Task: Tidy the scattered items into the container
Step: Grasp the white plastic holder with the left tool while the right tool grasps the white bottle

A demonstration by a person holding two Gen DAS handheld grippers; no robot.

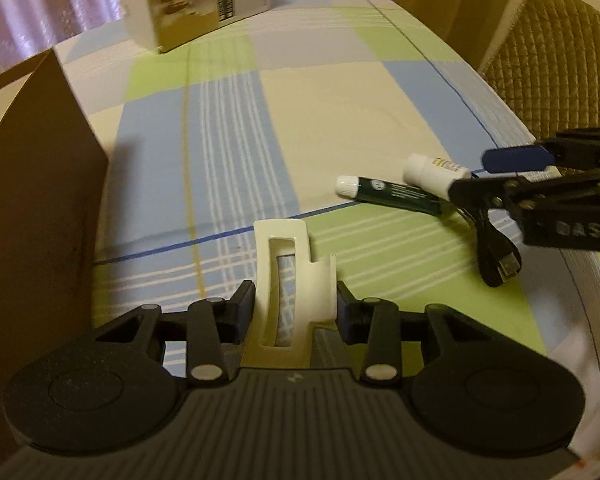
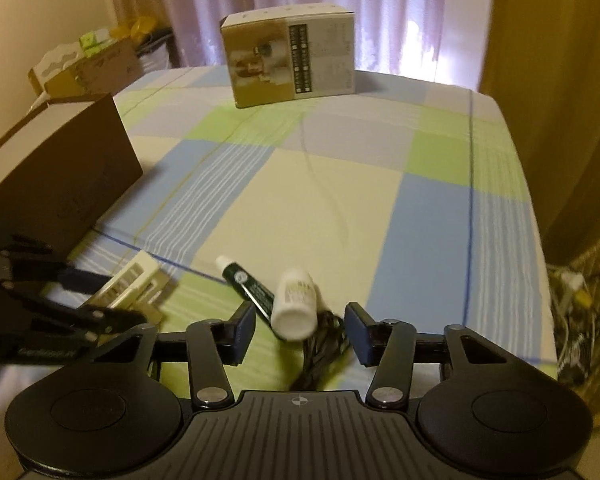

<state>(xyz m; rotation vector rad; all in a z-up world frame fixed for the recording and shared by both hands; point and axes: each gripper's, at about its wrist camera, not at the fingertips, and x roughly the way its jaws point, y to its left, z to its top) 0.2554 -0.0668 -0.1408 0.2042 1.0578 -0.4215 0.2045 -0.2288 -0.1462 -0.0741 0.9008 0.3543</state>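
So left gripper (image 1: 296, 308) has its pads either side of the cream plastic clip (image 1: 290, 280), bottom centre, apparently clamped; right gripper (image 2: 300, 326) stands apart around the white bottle (image 2: 296, 306), not yet closed. Best lift the clip level, carry it to the brown box (image 1: 40, 184) at left edge, release inside.
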